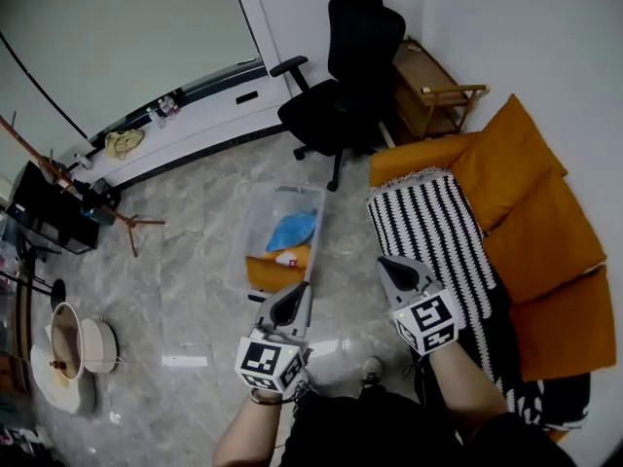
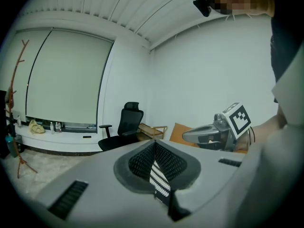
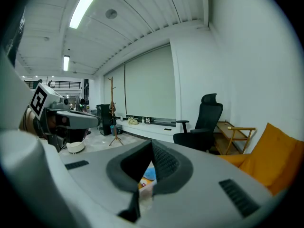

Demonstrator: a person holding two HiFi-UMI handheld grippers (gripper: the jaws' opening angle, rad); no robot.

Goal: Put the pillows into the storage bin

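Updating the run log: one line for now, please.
left gripper: shut, empty; right gripper: shut, empty; storage bin: blue pillow, orange pillow inside

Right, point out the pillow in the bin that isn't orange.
The blue pillow, at the end of the storage bin toward the office chair. The orange pillow beside it lies at the near end.

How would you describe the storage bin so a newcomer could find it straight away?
Start at the orange sofa on the right, draped with a black-and-white striped blanket. On the floor just left of it, in front of the black office chair, stands the storage bin. It is the only clear plastic box, holding a blue pillow and an orange pillow.
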